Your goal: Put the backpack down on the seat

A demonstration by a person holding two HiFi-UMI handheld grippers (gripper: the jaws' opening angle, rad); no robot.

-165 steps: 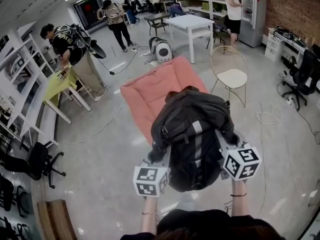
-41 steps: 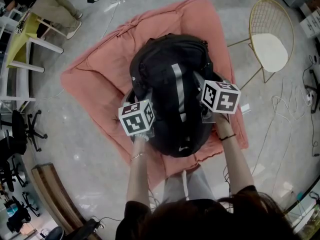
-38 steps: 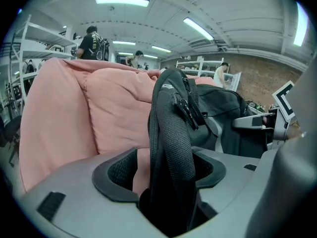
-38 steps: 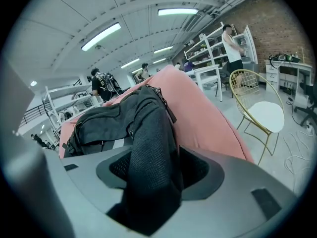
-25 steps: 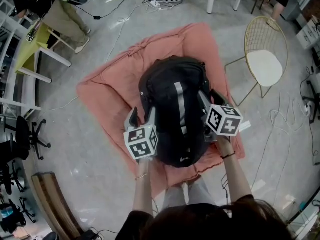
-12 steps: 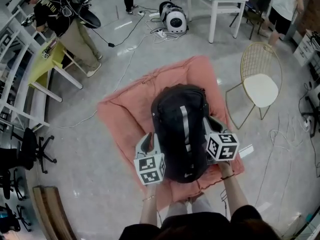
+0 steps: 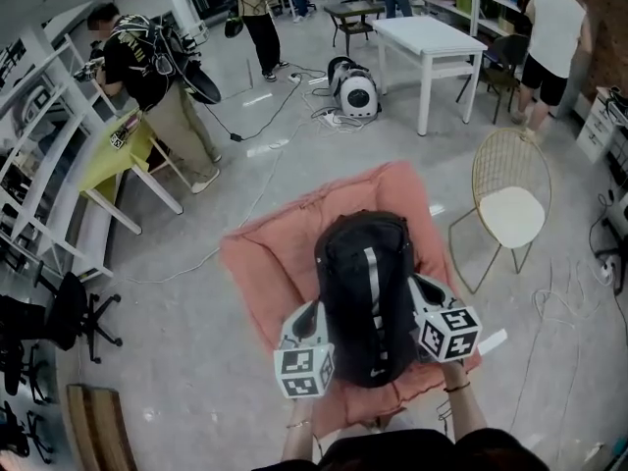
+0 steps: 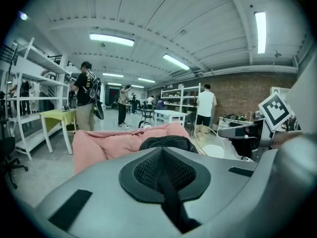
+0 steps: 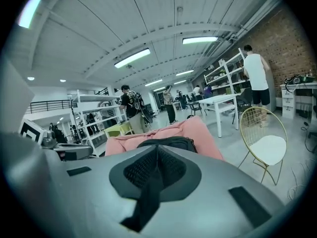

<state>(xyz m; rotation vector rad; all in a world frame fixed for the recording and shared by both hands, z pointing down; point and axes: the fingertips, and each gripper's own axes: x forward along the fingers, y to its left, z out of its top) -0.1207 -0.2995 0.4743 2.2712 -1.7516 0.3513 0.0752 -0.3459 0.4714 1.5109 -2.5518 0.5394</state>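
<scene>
The black backpack (image 7: 363, 297) lies lengthwise on the pink cushion seat (image 7: 270, 263), its grey stripe facing up. My left gripper (image 7: 310, 314) sits just off the pack's left side. My right gripper (image 7: 422, 289) sits just off its right side. Neither touches the pack. Both have their jaws pressed together with nothing between them. In the left gripper view the shut jaws (image 8: 161, 151) point over the cushion (image 8: 106, 145) at the backpack (image 8: 166, 143). The right gripper view shows the same: shut jaws (image 9: 156, 151), backpack (image 9: 168, 144), cushion (image 9: 200, 133).
A gold wire chair (image 7: 510, 214) with a white seat stands right of the cushion. Behind are a white table (image 7: 432, 37), a white round machine (image 7: 355, 91) with cables, and a yellow table (image 7: 118, 160) with a person beside it. More people stand farther back.
Both grippers let go of the backpack's sides, drew back a little and closed empty. The backpack stays on the cushion. The head view has risen and takes in more of the room.
</scene>
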